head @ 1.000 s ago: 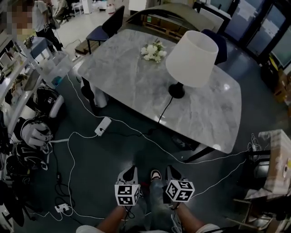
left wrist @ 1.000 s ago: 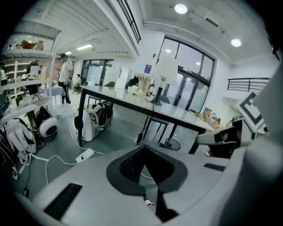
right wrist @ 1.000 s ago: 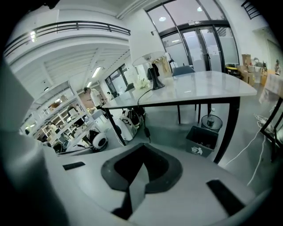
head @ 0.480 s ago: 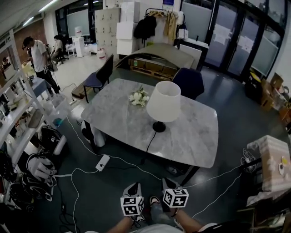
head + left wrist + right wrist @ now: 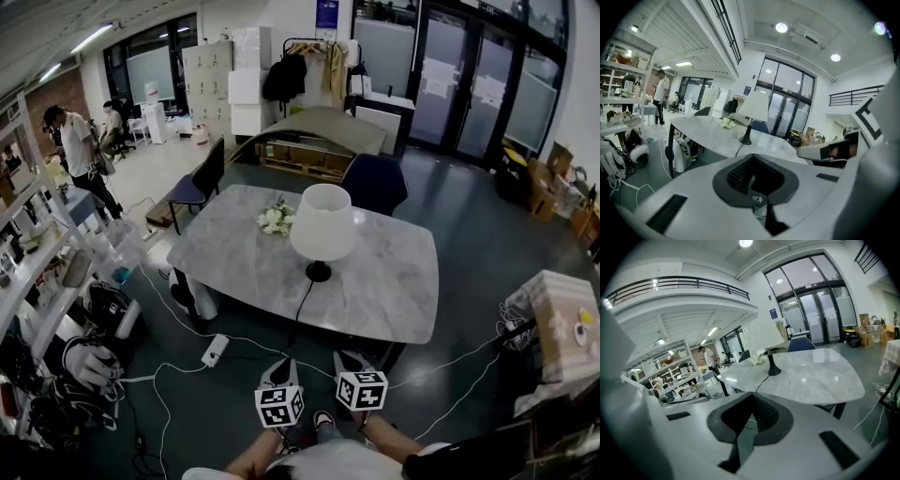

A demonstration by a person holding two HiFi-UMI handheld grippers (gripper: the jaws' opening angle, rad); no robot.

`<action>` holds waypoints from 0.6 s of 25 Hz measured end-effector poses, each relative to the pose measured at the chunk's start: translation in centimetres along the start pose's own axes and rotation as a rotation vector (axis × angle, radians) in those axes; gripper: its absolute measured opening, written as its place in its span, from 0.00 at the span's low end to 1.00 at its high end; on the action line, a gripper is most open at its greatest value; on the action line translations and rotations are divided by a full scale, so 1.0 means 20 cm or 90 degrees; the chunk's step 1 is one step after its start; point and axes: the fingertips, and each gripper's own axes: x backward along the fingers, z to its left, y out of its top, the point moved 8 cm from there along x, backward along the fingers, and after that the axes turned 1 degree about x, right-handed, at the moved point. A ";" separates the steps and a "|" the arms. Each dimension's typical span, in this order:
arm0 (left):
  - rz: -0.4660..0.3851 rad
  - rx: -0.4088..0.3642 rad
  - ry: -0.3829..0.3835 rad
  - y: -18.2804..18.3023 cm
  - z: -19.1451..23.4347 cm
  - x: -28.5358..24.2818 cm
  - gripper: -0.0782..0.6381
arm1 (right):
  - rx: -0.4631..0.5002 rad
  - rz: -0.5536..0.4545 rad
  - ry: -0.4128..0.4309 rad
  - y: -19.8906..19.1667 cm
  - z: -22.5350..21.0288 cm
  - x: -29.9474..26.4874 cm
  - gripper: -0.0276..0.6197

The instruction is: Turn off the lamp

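Observation:
The lamp, with a white shade and a black base, stands in the middle of the grey marble table. Its black cord runs off the table's near edge toward a white power strip on the floor. My left gripper and right gripper hang side by side well short of the table, both shut and holding nothing. In the left gripper view the lamp shows beyond the left gripper. In the right gripper view the lamp stands past the right gripper.
White flowers lie on the table left of the lamp. A blue chair stands behind the table and another at its far left. Cables cross the floor. Shelves line the left; a box sits right. People stand far left.
The head view has lifted from a steep look down at the table to a wider look across the room. Both grippers have risen together and stay shut.

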 end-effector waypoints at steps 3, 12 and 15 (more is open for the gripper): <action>-0.008 0.006 0.004 0.01 -0.02 -0.02 0.12 | 0.009 -0.003 0.004 0.02 0.00 -0.01 0.04; -0.006 -0.018 0.003 0.05 -0.03 -0.11 0.12 | 0.008 -0.004 0.004 0.06 -0.02 -0.07 0.04; -0.003 -0.027 -0.001 0.06 -0.04 -0.14 0.12 | 0.001 -0.004 0.000 0.07 -0.04 -0.09 0.04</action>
